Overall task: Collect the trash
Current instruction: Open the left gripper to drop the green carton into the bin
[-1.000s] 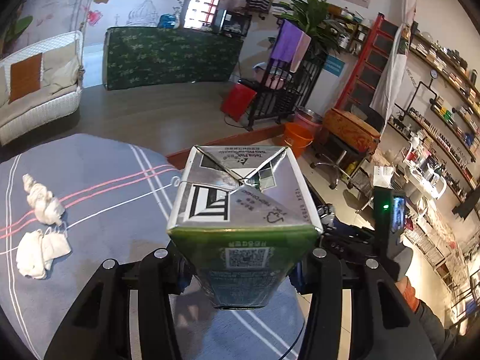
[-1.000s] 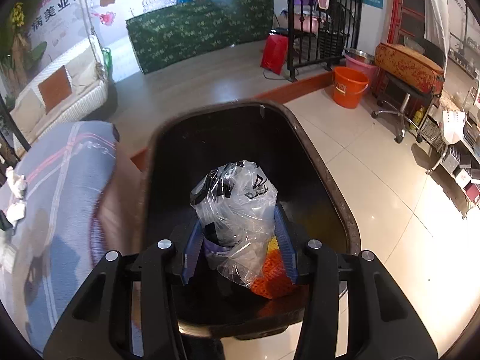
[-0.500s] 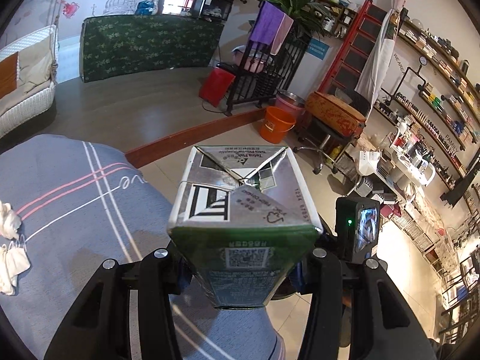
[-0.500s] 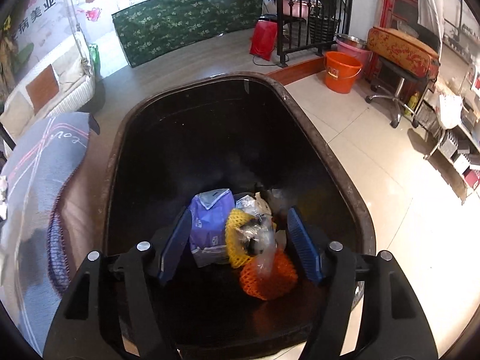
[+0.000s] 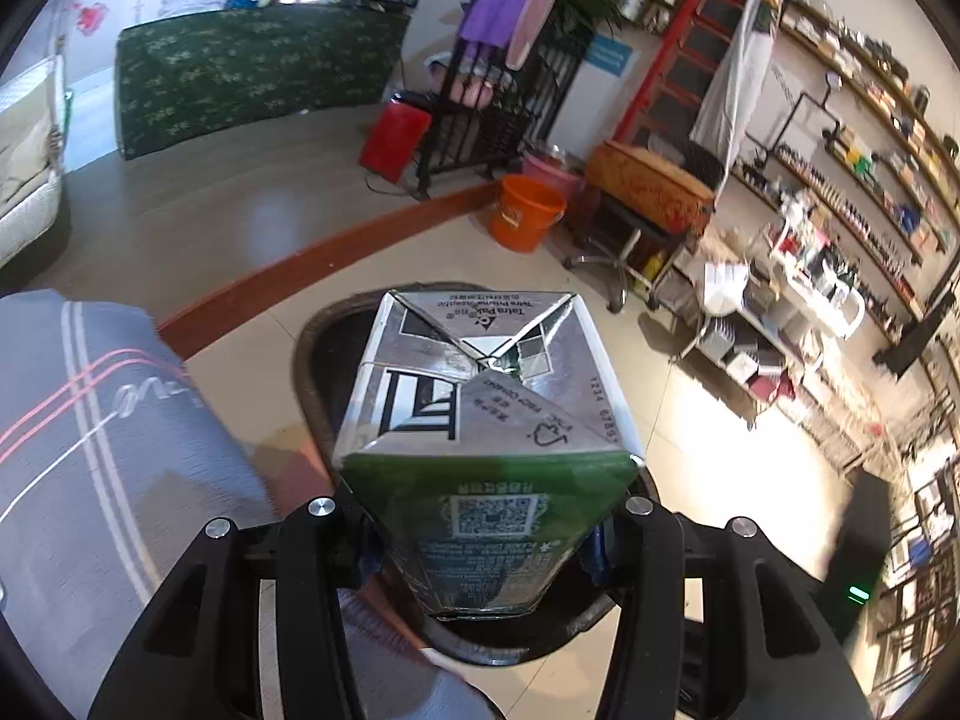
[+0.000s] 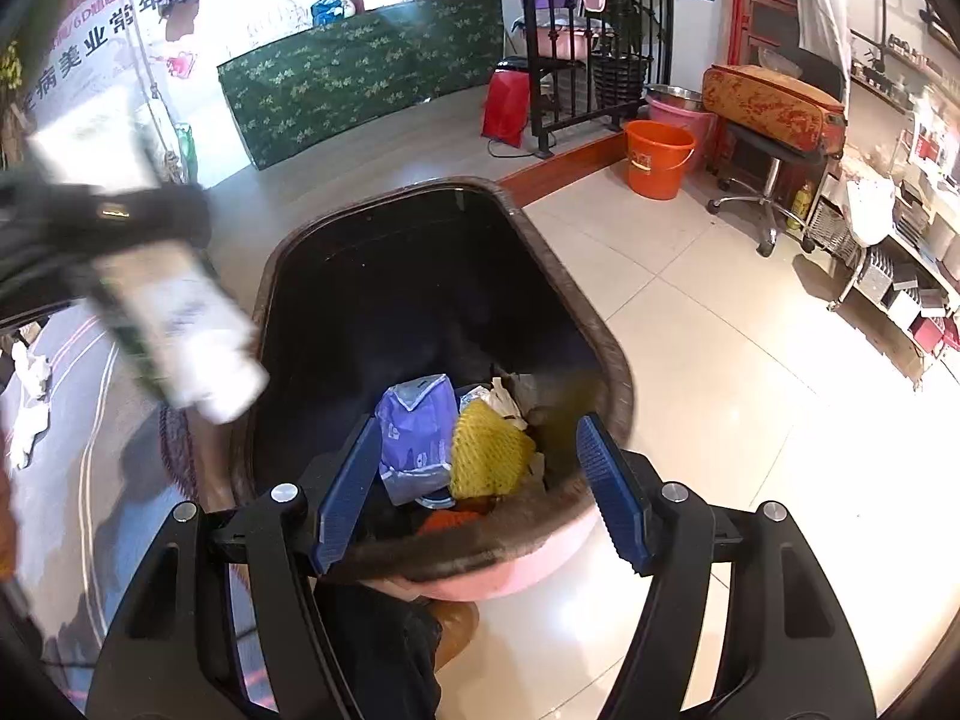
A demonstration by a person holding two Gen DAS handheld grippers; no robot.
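A green and silver drink carton point(image 5: 486, 420) is clamped between the pads of my left gripper point(image 5: 486, 546), hanging over the near-left rim of the dark trash bin point(image 5: 312, 348). In the right wrist view the same carton point(image 6: 180, 324) appears blurred at the left, beside the bin point(image 6: 540, 240). My right gripper point(image 6: 474, 480) stands open above the bin's near edge with nothing between its blue pads. Down in the bin lie a purple packet point(image 6: 414, 432), a yellow foam net point(image 6: 489, 450) and an orange net point(image 6: 450, 519).
A grey striped cloth point(image 5: 90, 450) covers the surface left of the bin, with crumpled white tissues point(image 6: 30, 396) on it. An orange bucket point(image 5: 525, 210), a stool with a patterned cushion point(image 6: 768, 102) and low shelves point(image 5: 750, 348) stand on the tiled floor beyond.
My left gripper carried the carton from over the cloth rightwards to the bin. My right gripper opened, the clear plastic bag dropped into the bin, and the gripper drew back a little.
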